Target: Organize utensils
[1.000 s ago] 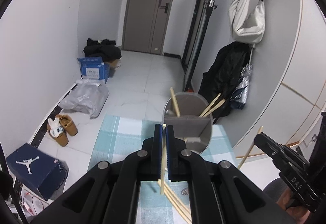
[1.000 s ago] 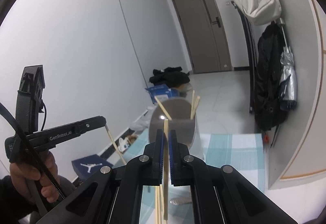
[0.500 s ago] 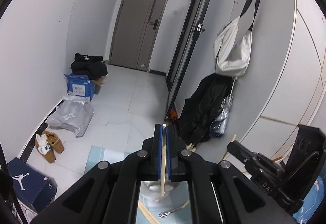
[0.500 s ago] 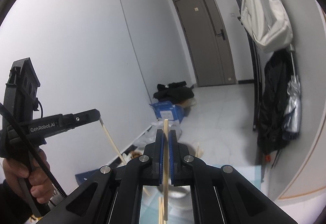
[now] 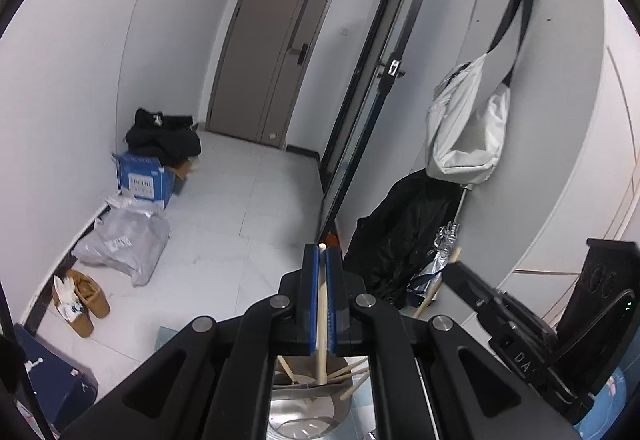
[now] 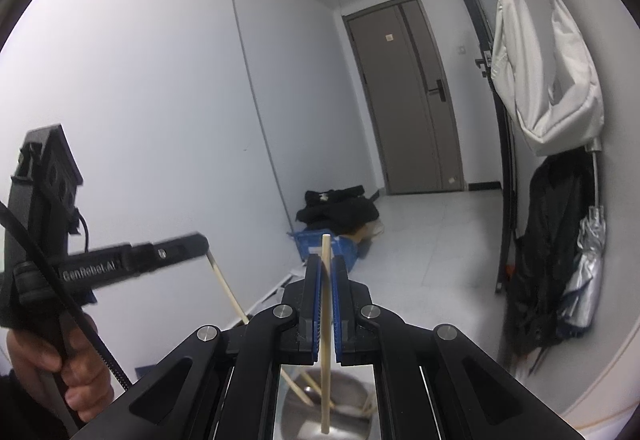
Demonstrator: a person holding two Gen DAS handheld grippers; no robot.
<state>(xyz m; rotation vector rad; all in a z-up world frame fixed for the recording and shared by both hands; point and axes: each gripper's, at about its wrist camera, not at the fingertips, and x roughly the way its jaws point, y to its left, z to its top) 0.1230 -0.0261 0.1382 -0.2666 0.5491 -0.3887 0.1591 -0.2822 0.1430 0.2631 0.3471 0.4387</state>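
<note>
We noted one wooden chopstick [image 5: 322,314] clamped upright between the blue pads of our left gripper [image 5: 322,260], and a second chopstick [image 6: 327,324] pinched the same way in our right gripper [image 6: 326,264]. Below both sets of fingers stood the metal utensil holder [image 5: 304,412], with several chopsticks leaning inside it.

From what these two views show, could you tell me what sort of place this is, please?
Probably a home's entrance hallway: a closed entry door at the end of a tiled floor, shoes along the wall, and a white bag hanging over a dark coat.
</note>
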